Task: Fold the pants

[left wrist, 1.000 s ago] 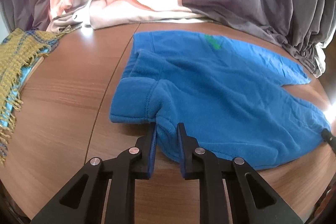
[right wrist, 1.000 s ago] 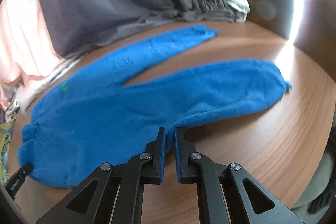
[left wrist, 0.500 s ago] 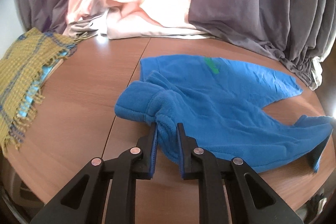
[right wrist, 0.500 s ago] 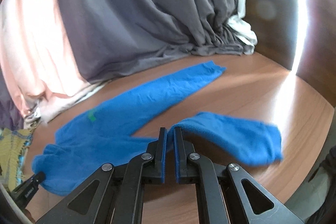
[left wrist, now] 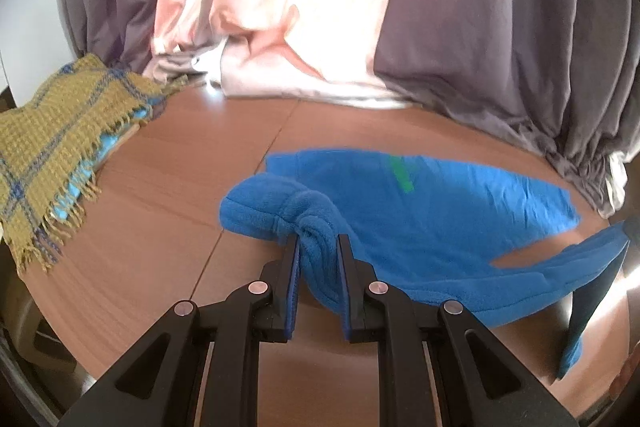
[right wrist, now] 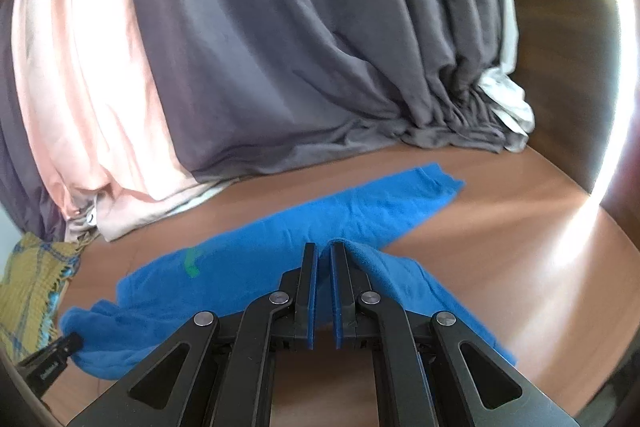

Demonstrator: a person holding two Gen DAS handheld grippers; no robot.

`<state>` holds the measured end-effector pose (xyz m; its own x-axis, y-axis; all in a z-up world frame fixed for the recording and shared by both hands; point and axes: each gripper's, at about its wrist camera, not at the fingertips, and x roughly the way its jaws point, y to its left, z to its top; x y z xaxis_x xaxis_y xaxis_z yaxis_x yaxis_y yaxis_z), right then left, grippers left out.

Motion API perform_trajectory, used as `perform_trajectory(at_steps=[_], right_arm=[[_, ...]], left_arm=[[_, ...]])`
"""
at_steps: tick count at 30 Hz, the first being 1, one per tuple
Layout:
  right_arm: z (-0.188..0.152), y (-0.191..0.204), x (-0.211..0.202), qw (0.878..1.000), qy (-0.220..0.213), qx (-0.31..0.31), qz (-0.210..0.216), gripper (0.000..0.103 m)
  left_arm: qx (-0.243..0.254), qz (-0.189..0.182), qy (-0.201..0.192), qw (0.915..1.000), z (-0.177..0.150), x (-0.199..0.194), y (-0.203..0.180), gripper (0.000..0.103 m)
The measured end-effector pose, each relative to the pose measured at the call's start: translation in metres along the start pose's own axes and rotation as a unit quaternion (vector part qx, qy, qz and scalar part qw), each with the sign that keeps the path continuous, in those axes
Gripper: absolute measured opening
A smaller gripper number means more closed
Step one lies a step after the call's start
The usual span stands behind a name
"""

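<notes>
Left gripper (left wrist: 319, 241) clamps the bunched waistband of blue pants (left wrist: 440, 211); right gripper (right wrist: 324, 251) pinches the near leg, raised off table (right wrist: 500, 227).

Blue fleece pants (left wrist: 420, 211) with a green tag, near edge lifted and bunched, far leg flat on the bench (left wrist: 160, 195).

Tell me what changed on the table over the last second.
Both tongs, left and right, raised the near edge of the blue pants off the table; the near leg now hangs. Both grips, the far leg and the yellow blanket stayed.
</notes>
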<state>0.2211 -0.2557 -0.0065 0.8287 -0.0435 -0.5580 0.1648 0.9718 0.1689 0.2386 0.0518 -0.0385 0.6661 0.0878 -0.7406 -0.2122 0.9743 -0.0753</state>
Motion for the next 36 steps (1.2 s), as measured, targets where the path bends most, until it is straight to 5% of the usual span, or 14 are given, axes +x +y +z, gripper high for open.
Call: perform_trajectory(at_steps=[7,16,28,30,32,36], right_arm=[[0.032,-0.003,0.039,0.999,-0.001,-0.025,0.027,0.007],[0.071,0.008,0.114,0.997,0.003,-0.073,0.024,0.007],[0.054,0.006,0.173,0.994,0.084,-0.073,0.023,0.007],[0.05,0.008,0.179,0.992,0.1,-0.077,0.02,0.013],[0.045,0.009,0.183,0.991,0.111,-0.077,0.018,0.029],[0.036,0.01,0.19,0.989,0.127,-0.076,0.013,0.031]], left_arm=[[-0.013,0.026,-0.026,0.9992,0.033,0.015,-0.019,0.018],[-0.015,0.069,-0.003,0.9975,0.064,0.076,-0.037,0.018],[0.012,0.103,0.021,0.9944,0.086,0.149,-0.059,0.018],[0.014,0.104,0.025,0.9941,0.087,0.159,-0.061,0.018],[0.021,0.105,0.028,0.9938,0.088,0.169,-0.064,0.02],[0.033,0.106,0.03,0.9934,0.09,0.181,-0.07,0.033]])
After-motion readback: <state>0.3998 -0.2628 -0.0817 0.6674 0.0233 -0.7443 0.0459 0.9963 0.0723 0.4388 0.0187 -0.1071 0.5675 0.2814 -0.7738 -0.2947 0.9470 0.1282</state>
